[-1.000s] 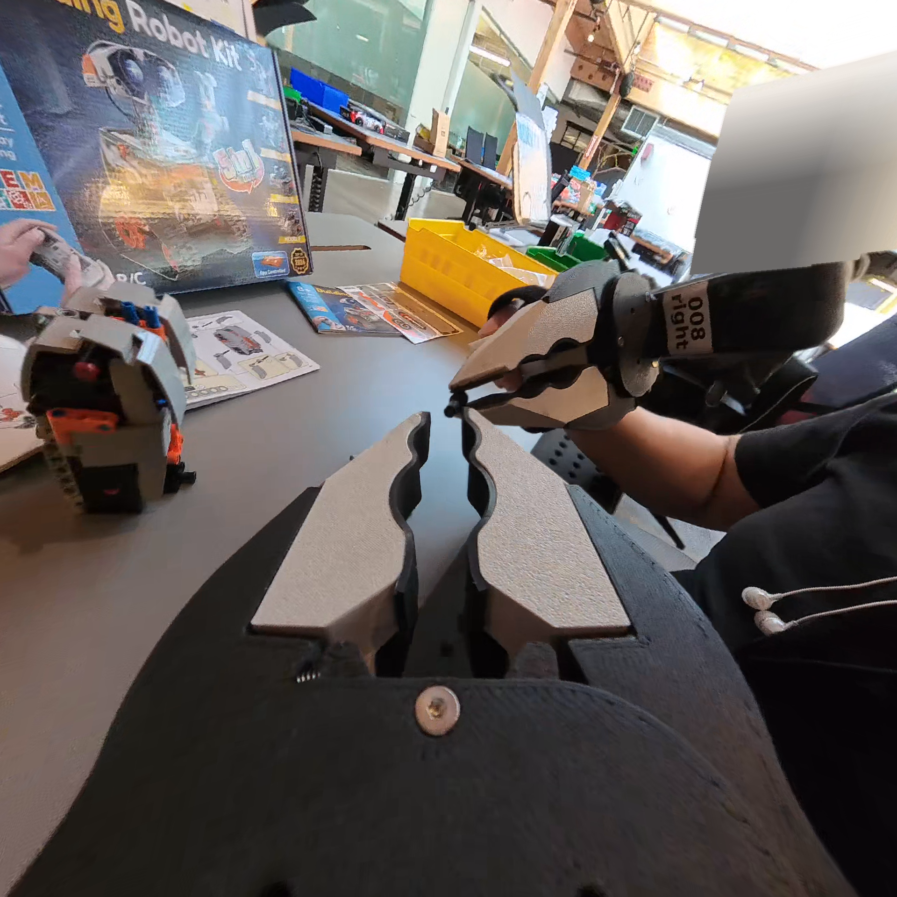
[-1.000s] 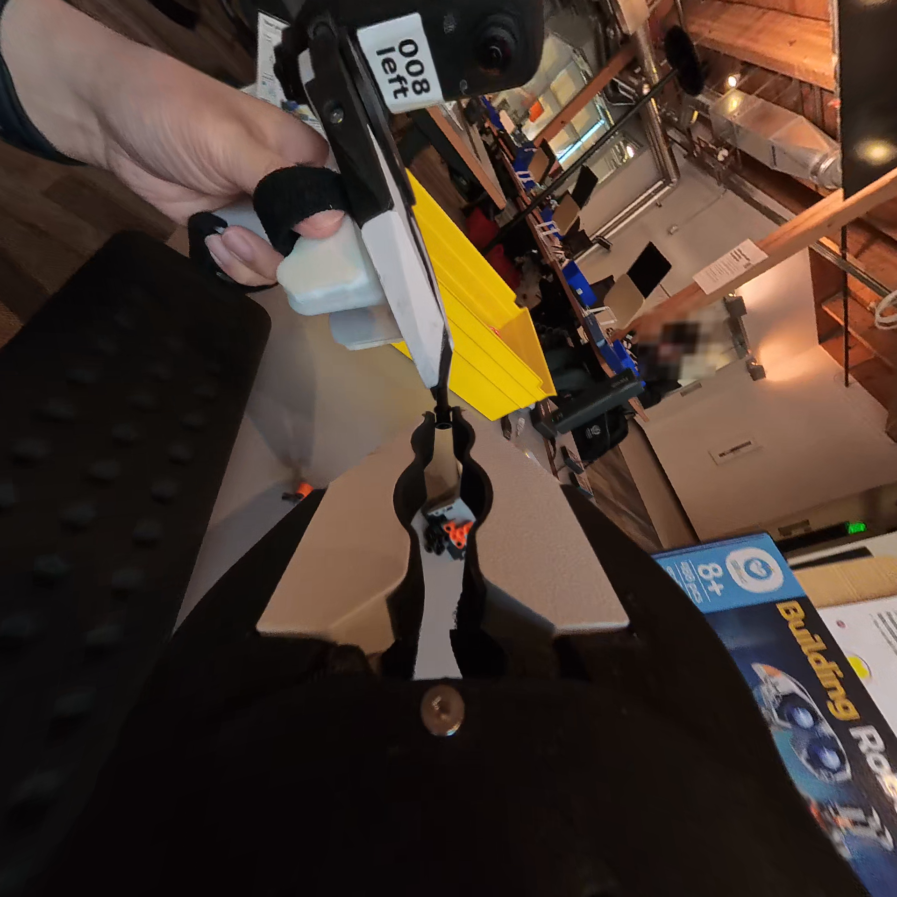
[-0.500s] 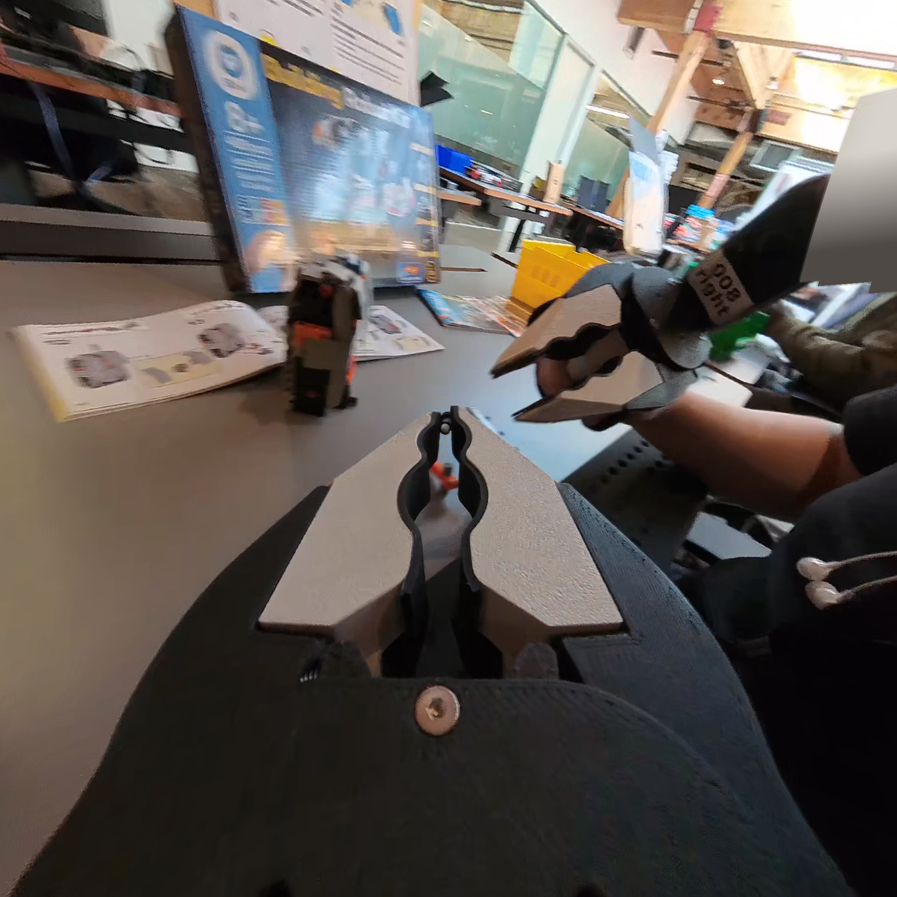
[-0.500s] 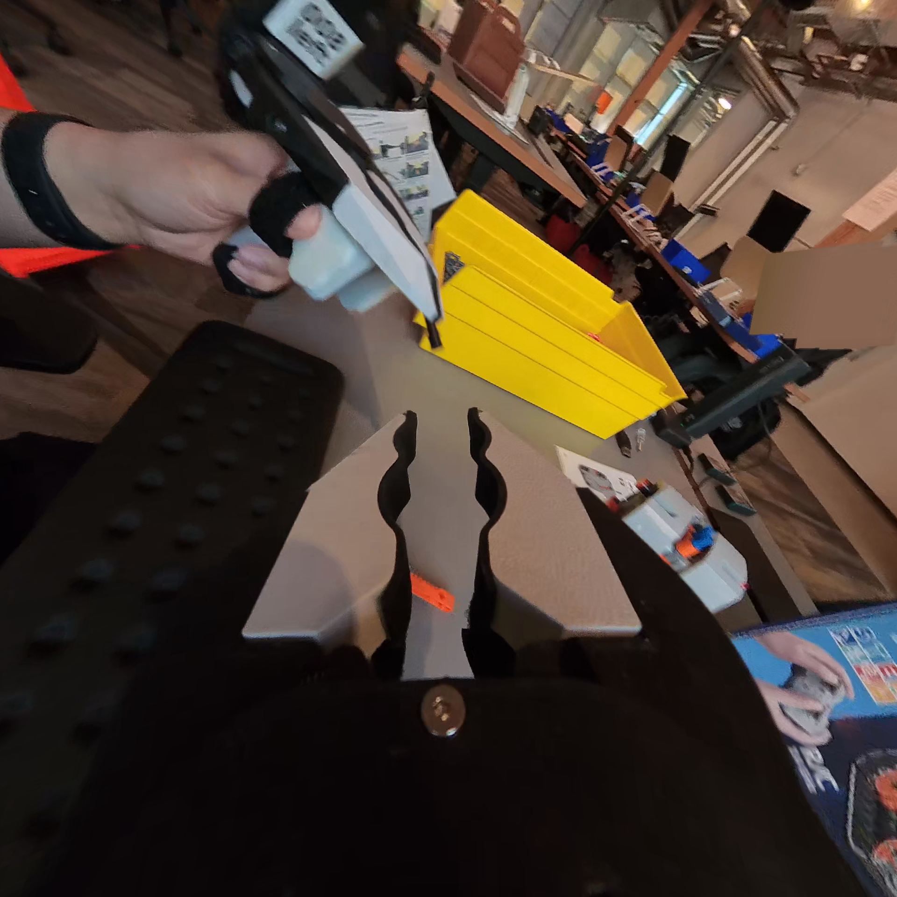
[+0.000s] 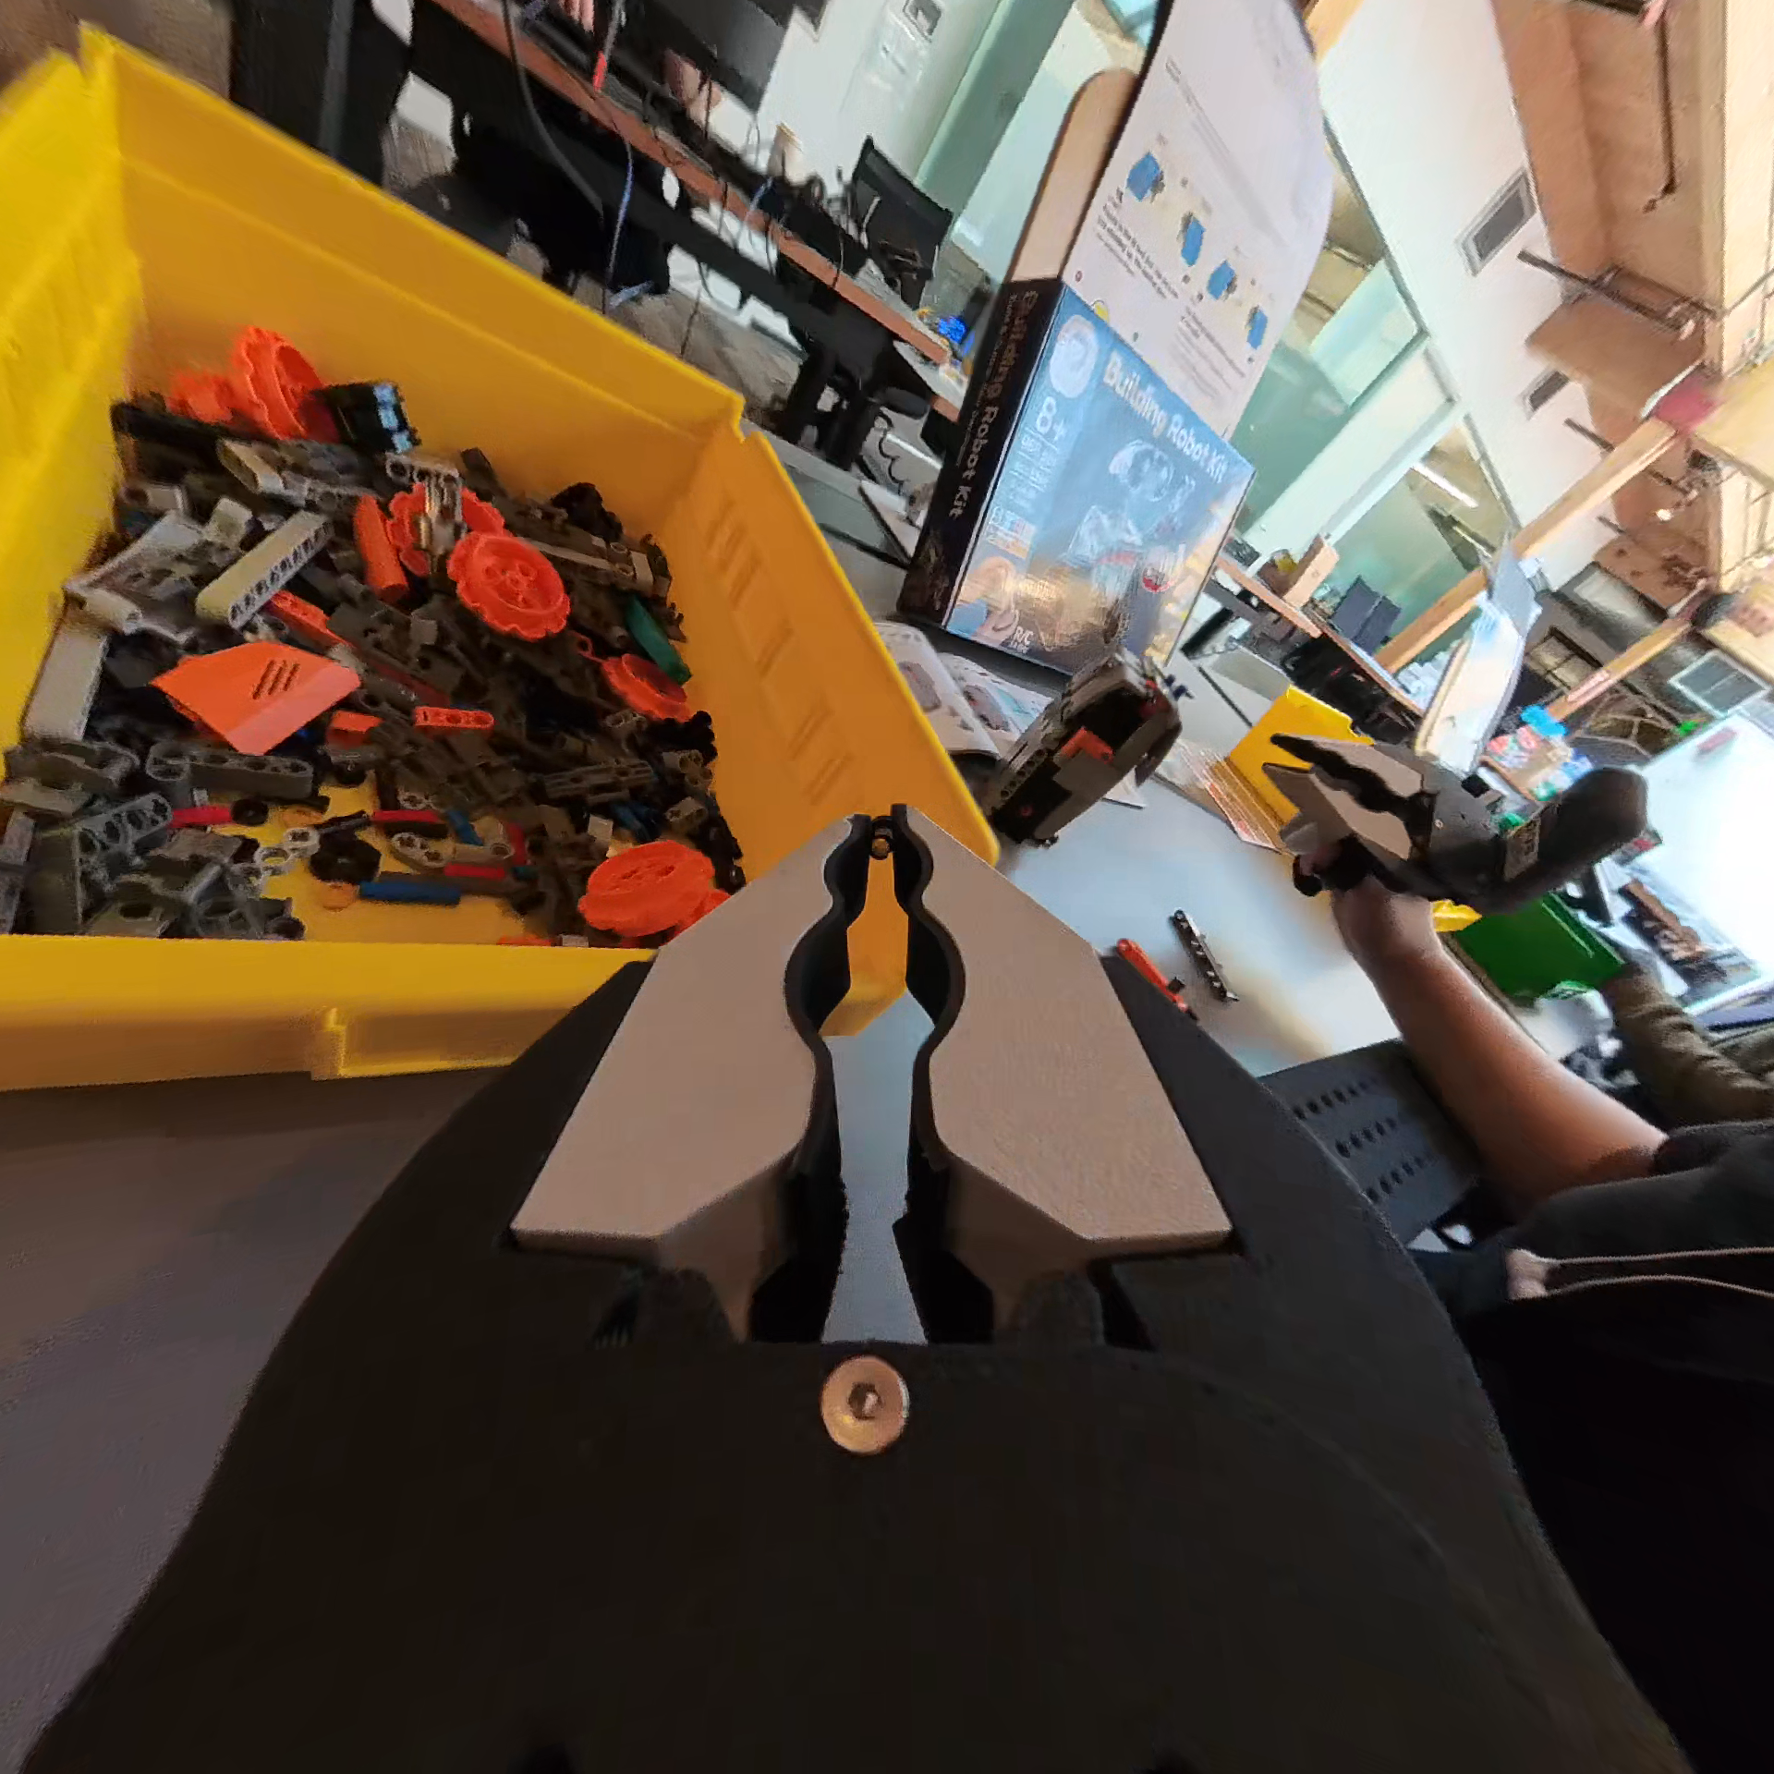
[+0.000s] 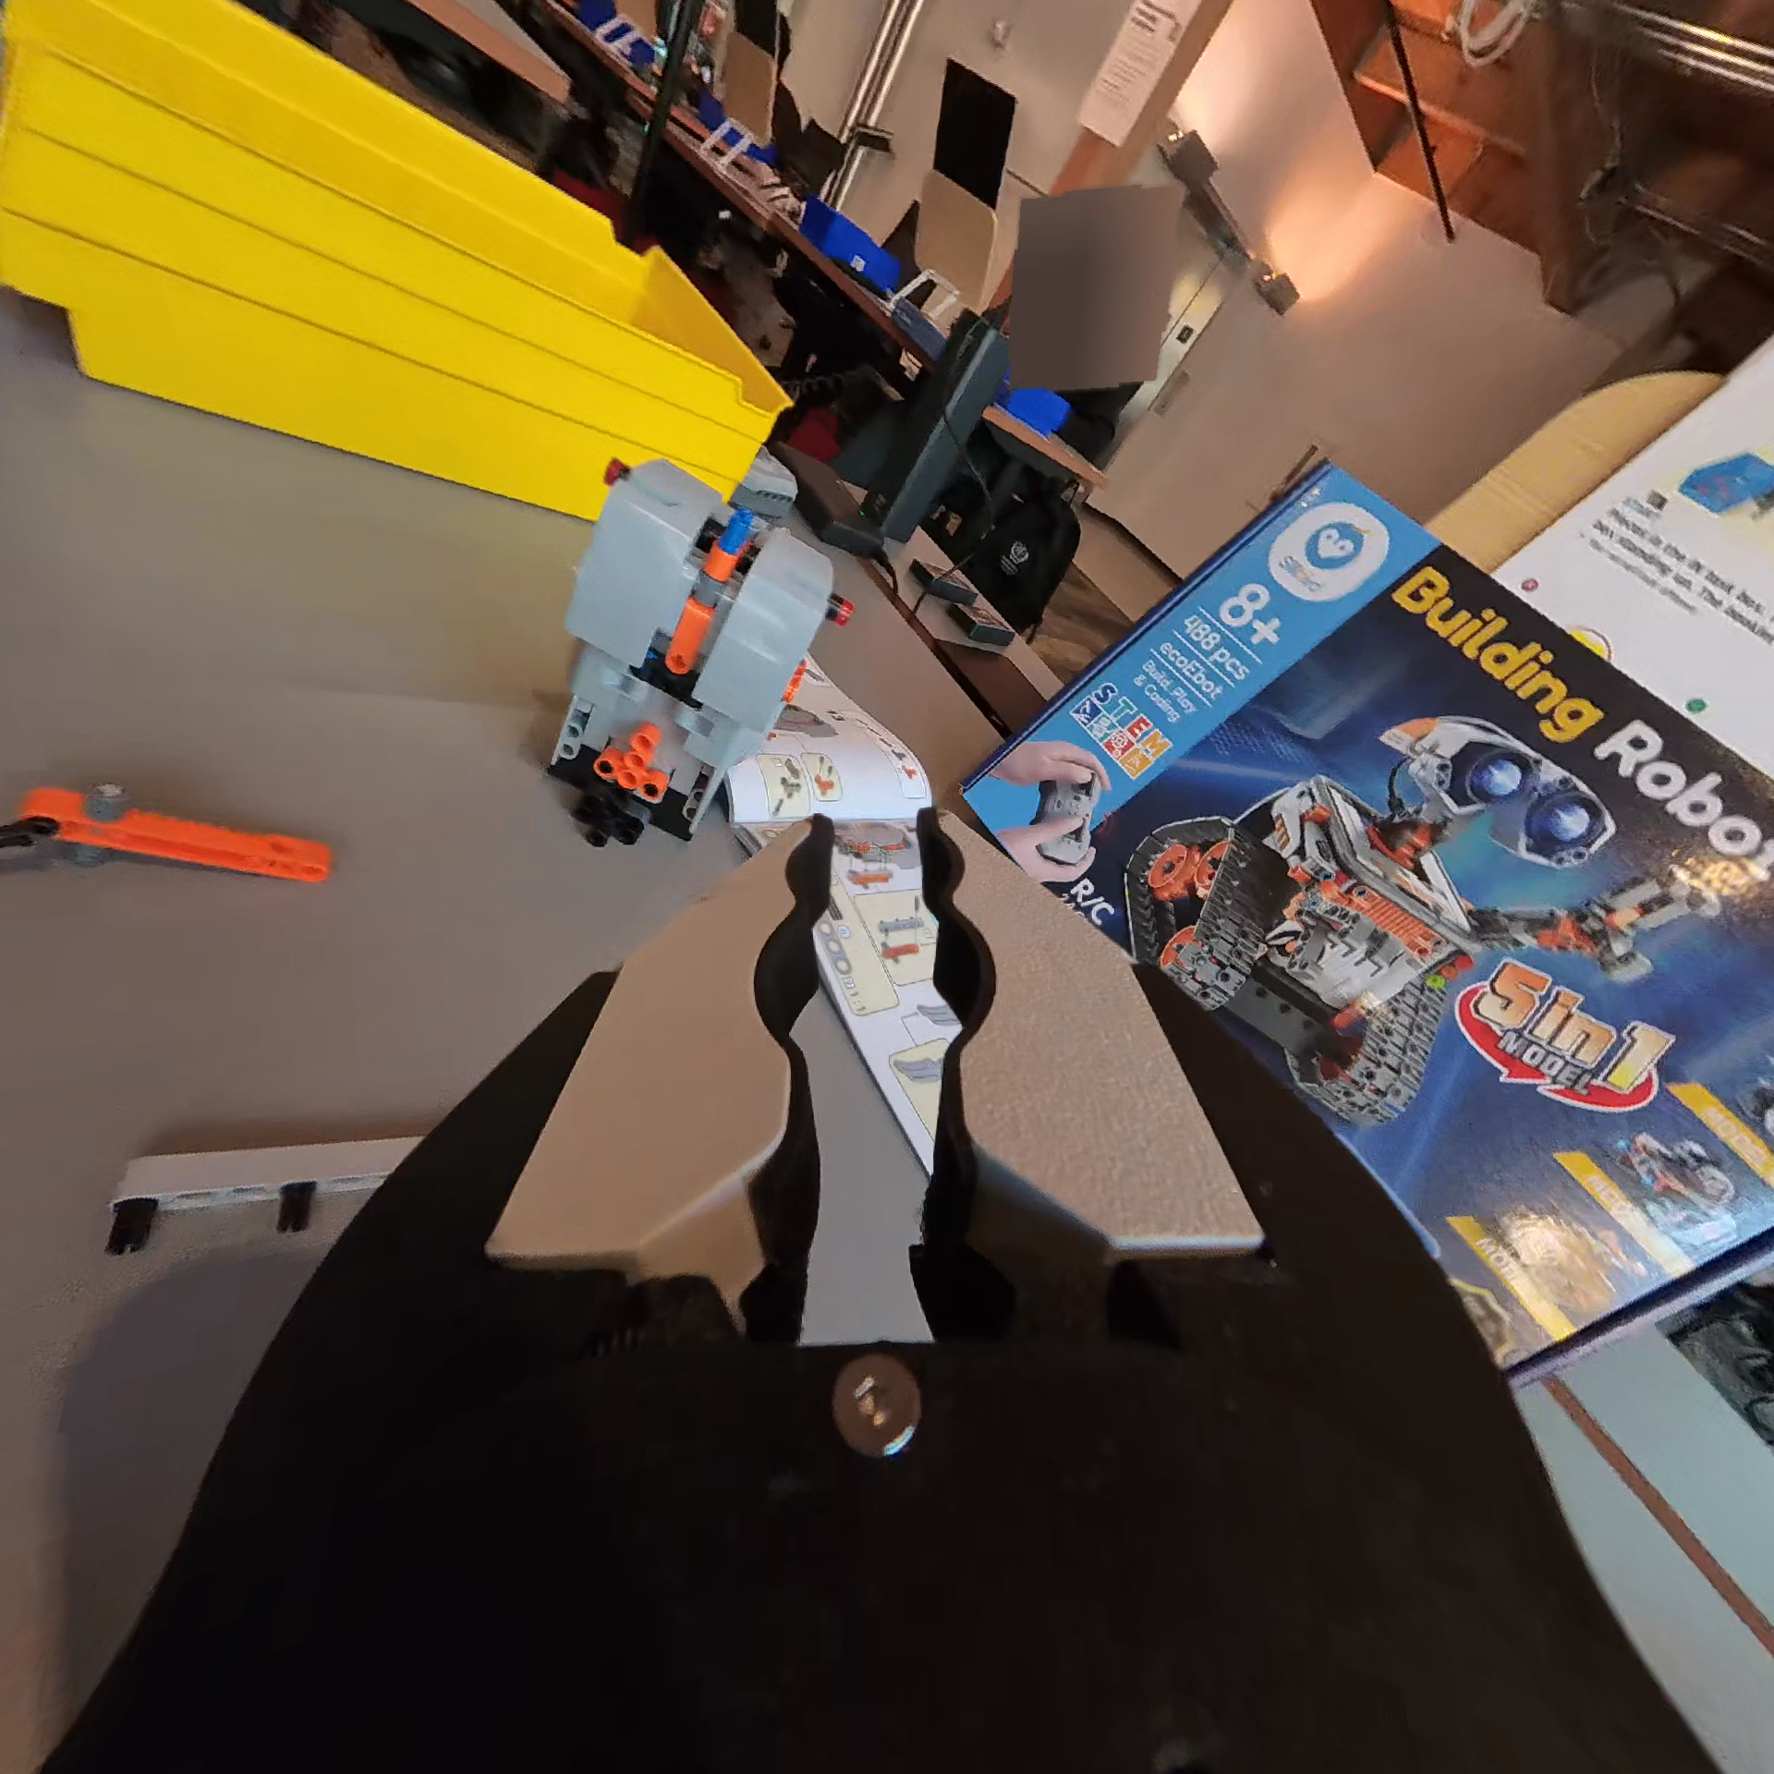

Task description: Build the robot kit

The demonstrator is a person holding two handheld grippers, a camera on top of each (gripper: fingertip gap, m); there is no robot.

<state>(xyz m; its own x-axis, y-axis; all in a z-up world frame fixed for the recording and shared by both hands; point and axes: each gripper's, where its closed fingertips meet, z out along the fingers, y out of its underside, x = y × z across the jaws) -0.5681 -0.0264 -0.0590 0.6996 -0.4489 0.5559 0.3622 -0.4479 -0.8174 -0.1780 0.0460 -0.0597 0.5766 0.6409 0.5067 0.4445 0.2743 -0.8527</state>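
my left gripper (image 5: pixel 878 833) is clenched at the very tips on a small dark pin (image 5: pixel 878 847), which sits pinched between the two tips and nowhere deeper in the wavy gap behind them. the pin hangs in the air just over the near corner of the yellow bin (image 5: pixel 816 672), not touching it as far as i can tell. the bin holds a loose heap of parts (image 5: pixel 403 691), grey, black and orange, with several orange wheels on top.

my right gripper (image 6: pixel 874 835) is released, the jaws apart with nothing between them. it hovers above the grey table (image 6: pixel 288 624), its tips over the open instruction booklet (image 6: pixel 864 922). nearest ahead of it stands the half-built model (image 6: pixel 691 653), grey with orange and black pieces, upright and apart from my fingers. to the left lie an orange beam (image 6: pixel 182 845) and, closer, a white beam (image 6: pixel 259 1176) with black pegs. the kit box (image 6: pixel 1392 864) leans on the right.
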